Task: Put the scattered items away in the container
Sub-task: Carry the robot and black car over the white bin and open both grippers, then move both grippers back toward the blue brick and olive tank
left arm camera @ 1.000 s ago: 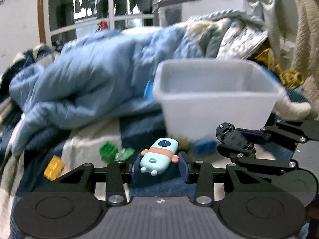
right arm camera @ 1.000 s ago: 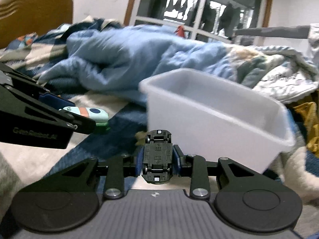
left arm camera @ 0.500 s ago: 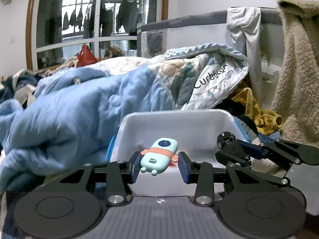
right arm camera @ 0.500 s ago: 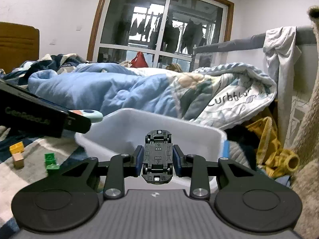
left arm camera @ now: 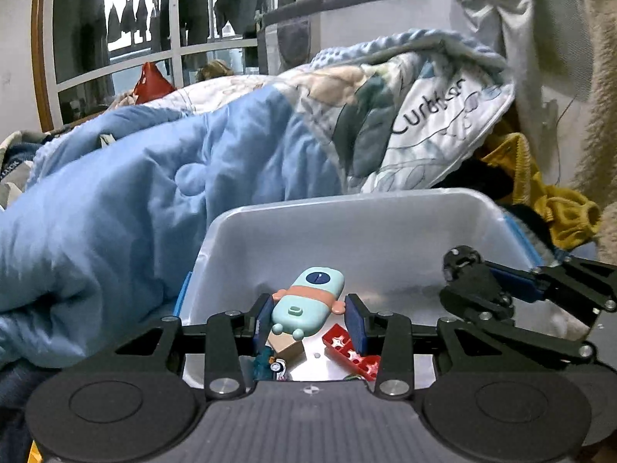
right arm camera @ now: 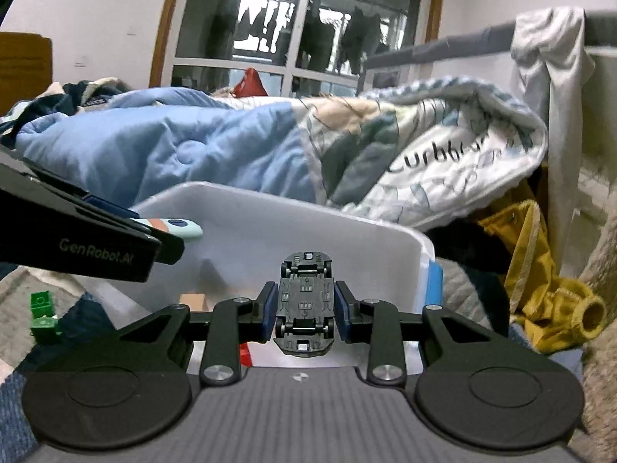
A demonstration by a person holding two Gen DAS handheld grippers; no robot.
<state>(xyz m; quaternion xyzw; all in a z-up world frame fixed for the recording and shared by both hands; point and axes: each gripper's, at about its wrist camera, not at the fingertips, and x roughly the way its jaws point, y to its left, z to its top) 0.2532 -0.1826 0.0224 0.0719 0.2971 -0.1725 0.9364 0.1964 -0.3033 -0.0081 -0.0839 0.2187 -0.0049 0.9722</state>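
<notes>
Left gripper [left arm camera: 308,318] clamped on mint toy [left arm camera: 306,303], right gripper [right arm camera: 304,310] on toy car [right arm camera: 304,305], both above bin [left arm camera: 385,223]. Light, rigid, smooth plastic; grip sides.

Home bedroom, rumpled blue quilt [left arm camera: 146,193], hanging laundry [right arm camera: 331,34]

The left gripper [left arm camera: 310,318] and right gripper [right arm camera: 304,310] are showing identical construction: black linkage arms with triangular cut-outs, silver pivot screws, blue pads [left arm camera: 356,322] lining each finger, two round black discs, and a grey ribbed housing. White "GenRobot.AI" lettering is appearing on one finger's side.
</notes>
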